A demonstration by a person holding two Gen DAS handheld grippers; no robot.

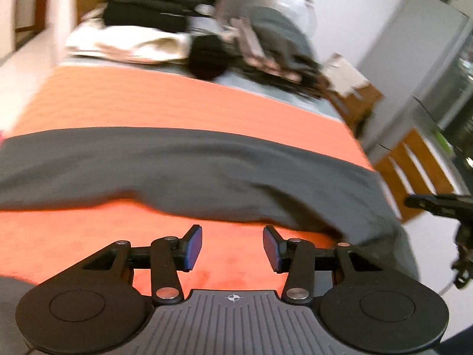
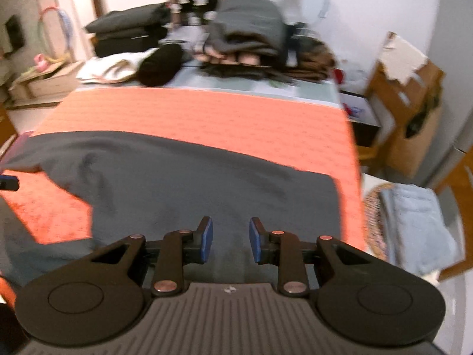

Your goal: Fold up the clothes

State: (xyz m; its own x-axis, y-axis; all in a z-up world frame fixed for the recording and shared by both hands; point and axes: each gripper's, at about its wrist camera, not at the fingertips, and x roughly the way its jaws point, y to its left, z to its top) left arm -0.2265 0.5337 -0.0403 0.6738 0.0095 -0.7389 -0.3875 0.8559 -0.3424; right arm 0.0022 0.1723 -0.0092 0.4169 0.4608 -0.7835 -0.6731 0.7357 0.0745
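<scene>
From the left wrist, we're looking down our left tongs (image 1: pixel 232 248): blue pads parted, nothing between them, only the orange bedspread (image 1: pixel 153 100) showing in the gap. So they're released, holding no cloth. Just beyond the tips lies the dark grey garment (image 1: pixel 189 165), stretched as a long band across the bed from the left edge to the right, where it droops over the side. It looks laid flat, possibly folded once lengthwise, though the blur keeps us from reading its layers. At the right edge a black piece of gear (image 1: pixel 437 204) pokes in, probably our other tool.

Over to the right wrist: our right tongs (image 2: pixel 230 238) hover above the same grey garment (image 2: pixel 207 183), pads apart by a narrower gap and pinching nothing. Released too. Here the cloth shows a straight right edge near the bedside and a ragged, angled left part with orange showing through.

At the head of the bed we spot a stack of dark folded pieces (image 2: pixel 130 29) and a rougher heap of clothes (image 2: pixel 251 38). We judge some items done, this one mid-fold with cross folds still to make, and the heap waiting.
</scene>
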